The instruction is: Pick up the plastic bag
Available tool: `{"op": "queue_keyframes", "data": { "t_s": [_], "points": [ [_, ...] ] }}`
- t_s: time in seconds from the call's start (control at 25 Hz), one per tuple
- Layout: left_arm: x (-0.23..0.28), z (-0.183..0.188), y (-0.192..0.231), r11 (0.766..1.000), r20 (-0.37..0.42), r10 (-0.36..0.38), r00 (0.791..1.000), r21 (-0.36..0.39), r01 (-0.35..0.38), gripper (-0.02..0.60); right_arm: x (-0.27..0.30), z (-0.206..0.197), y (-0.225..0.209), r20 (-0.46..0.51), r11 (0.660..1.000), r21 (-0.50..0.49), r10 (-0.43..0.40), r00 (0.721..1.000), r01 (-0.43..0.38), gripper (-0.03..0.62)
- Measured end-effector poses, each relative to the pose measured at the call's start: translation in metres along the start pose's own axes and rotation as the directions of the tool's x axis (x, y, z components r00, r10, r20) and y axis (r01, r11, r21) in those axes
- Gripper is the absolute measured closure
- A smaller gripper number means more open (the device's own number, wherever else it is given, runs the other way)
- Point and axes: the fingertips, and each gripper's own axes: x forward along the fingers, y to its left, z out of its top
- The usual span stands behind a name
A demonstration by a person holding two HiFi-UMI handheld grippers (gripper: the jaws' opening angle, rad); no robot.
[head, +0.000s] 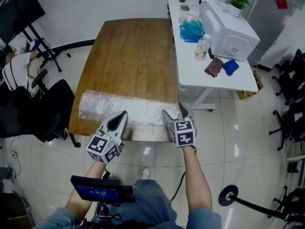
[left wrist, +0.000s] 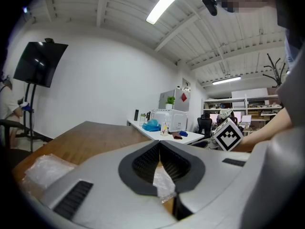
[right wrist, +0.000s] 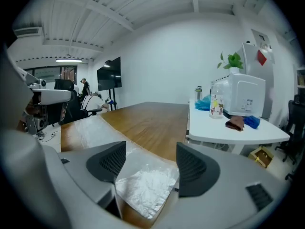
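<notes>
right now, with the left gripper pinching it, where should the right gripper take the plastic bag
Its near right corner, coming from the front edge of the table. The plastic bag lies flat there; its corner sits between the jaws of the open right gripper, so closing should pinch the film.

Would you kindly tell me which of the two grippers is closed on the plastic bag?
The left gripper: its fingers pinch the plastic bag, while the right gripper has its fingers apart over the bag's corner.

Office-type workroom: wooden table (head: 133,56), white desk (head: 209,78), black swivel chairs (head: 291,78), stand-mounted screen (head: 14,8), ceiling strip light (left wrist: 167,3), rear shelving (left wrist: 248,104).
</notes>
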Motion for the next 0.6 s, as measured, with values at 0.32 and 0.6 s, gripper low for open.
{"op": "queue_keyframes", "data": {
  "t_s": [0.32,0.6],
  "points": [
    [0.004,-0.010,0.007,1.000,-0.017,0.011,1.000,-0.017,-0.012,0.575,0.002,0.006,0.014,0.016,0.999,-0.011,0.033,0.999,-0.033,0.255],
    [0.016,-0.028,0.036,0.998,-0.106,0.055,0.993,0.002,-0.056,0.575,0.009,0.004,0.029,0.017,0.999,-0.016,0.048,0.999,-0.048,0.263]
  ]
}}
